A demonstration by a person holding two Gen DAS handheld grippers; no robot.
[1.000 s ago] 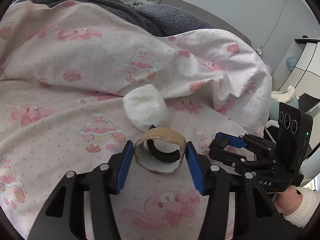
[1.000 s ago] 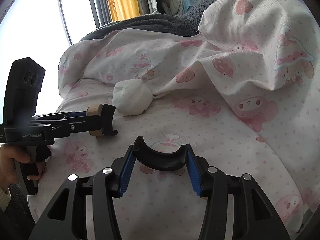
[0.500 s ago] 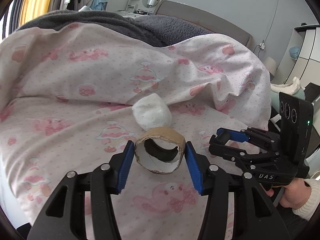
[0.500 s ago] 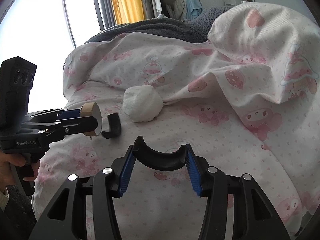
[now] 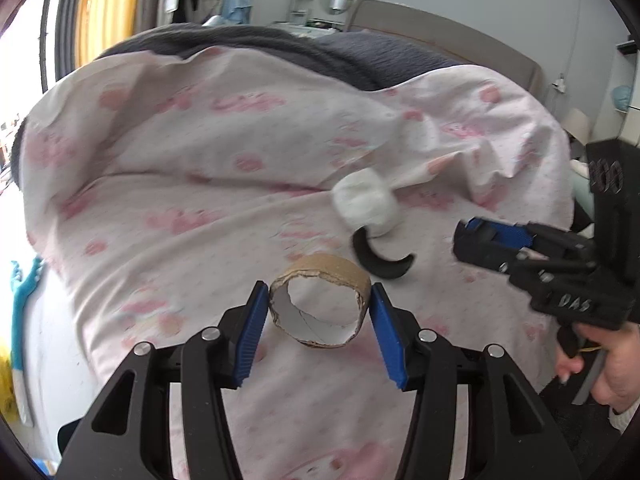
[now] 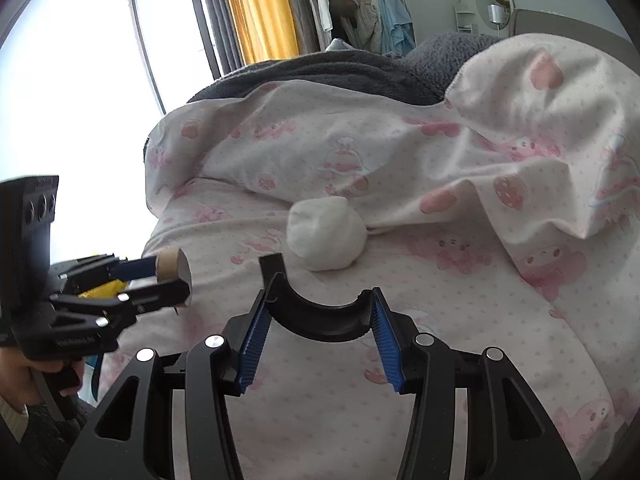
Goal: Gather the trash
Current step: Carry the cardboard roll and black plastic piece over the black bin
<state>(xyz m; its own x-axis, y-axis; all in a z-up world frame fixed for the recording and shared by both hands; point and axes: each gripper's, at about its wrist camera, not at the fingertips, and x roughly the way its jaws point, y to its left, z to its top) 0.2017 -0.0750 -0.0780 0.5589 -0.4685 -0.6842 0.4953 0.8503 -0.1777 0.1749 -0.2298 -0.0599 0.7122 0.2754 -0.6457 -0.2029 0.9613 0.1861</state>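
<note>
Trash here comes in three pieces. One is a short cardboard ring (image 5: 320,304), pinched at its two sides between the blue pads of the left claw (image 5: 318,308), which stands about half open around it and holds it clear above the bed (image 5: 168,208). From the right wrist view the same ring shows as a small tube end on the left. The second piece is a curved black plastic strip (image 6: 316,314), squeezed end to end between the pads of the right claw (image 6: 318,334), also about half open, with one tip of the strip standing up past the left pad. The third piece, a white wad of paper (image 6: 326,234), lies on the pink-patterned quilt (image 6: 460,160), at the foot of a raised fold. A dark grey blanket (image 6: 320,76) lies behind the quilt. A hand (image 5: 612,364) grips the right claw's handle.
</note>
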